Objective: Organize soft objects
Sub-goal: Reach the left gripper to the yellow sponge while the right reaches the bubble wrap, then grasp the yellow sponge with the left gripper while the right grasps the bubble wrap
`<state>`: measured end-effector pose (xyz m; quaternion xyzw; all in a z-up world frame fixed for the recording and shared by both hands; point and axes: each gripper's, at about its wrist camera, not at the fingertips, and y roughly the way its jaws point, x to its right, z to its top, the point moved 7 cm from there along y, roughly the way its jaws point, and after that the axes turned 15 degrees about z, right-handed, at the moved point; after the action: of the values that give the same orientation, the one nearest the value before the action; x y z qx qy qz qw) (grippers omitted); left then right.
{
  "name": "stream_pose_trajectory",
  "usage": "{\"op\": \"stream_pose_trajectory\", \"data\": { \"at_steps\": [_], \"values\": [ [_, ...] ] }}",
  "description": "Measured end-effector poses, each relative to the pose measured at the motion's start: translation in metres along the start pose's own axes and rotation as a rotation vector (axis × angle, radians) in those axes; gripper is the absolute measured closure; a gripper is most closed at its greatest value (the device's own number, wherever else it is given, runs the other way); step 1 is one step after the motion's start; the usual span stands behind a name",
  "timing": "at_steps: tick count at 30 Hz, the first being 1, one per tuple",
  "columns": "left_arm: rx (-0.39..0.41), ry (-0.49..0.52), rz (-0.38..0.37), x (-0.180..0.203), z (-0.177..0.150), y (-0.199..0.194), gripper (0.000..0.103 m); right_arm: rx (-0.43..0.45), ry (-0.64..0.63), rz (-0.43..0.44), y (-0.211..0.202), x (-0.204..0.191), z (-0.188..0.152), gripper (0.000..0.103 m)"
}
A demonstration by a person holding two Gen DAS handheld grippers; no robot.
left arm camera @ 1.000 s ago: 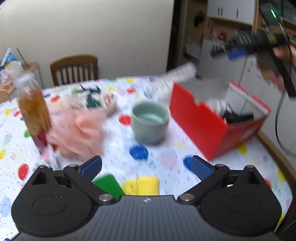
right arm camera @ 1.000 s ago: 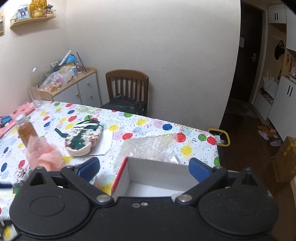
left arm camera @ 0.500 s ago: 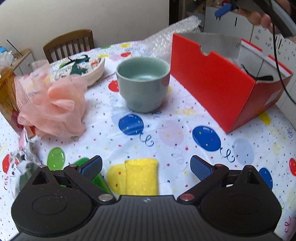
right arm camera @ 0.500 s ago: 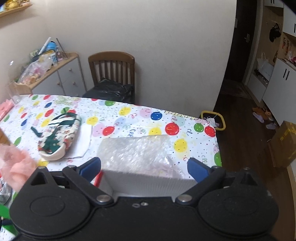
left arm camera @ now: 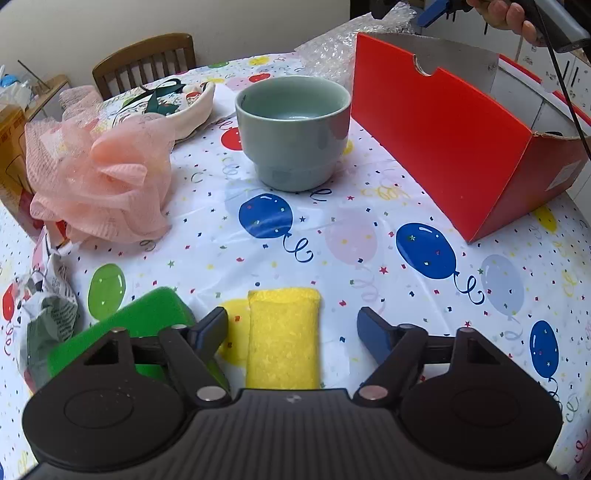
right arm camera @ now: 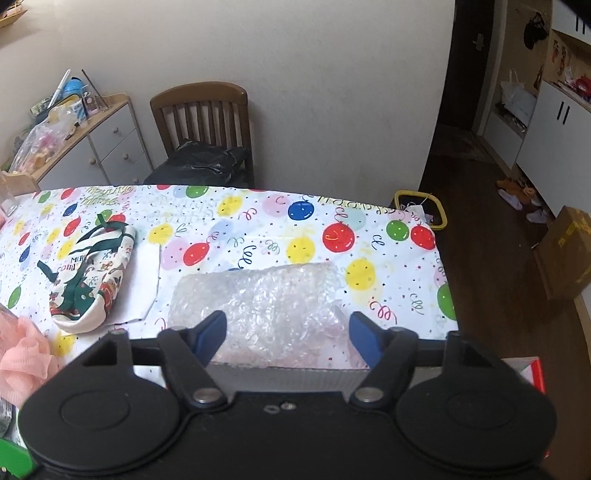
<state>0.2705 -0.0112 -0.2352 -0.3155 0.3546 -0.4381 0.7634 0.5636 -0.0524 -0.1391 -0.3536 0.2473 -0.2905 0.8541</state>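
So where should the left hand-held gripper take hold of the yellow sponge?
Across its two long sides, near the middle, coming down from above. The yellow sponge lies flat, long axis pointing away between the left hand-held gripper fingers, which have just been closing but do not touch it; its narrow width probably fits them.

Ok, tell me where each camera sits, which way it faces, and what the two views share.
Left wrist: on the left gripper, angled down at the balloon-print tablecloth; yellow rectangular sponge between its open jaws, which have just been closing; the person's other hand shows at top right.
Right wrist: on the right gripper, above the red cardboard box, facing clear crumpled bubble wrap; jaws just been closing, gripping nothing.
Shared: pink mesh bath pouf, wooden chair.
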Motion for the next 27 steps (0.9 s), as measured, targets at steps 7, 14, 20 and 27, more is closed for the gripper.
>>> {"op": "stream_pose_trajectory", "data": {
  "at_steps": [7,14,20,27],
  "values": [
    [-0.003,-0.012,-0.025,0.002,-0.003,-0.005,0.052,0.011,0.017,0.011,0.007,-0.005,0.002,0.066],
    [0.0,-0.015,-0.023,0.001,-0.003,-0.007,0.063,0.035,0.012,0.013,0.001,-0.008,0.006,0.094],
    [-0.008,-0.033,-0.032,-0.002,-0.002,-0.007,0.064,0.089,-0.004,0.019,-0.015,-0.013,0.009,0.102],
    [-0.011,-0.053,-0.035,-0.006,0.0,-0.01,0.065,0.179,-0.03,0.027,-0.052,-0.022,0.017,0.102]
  ]
}}
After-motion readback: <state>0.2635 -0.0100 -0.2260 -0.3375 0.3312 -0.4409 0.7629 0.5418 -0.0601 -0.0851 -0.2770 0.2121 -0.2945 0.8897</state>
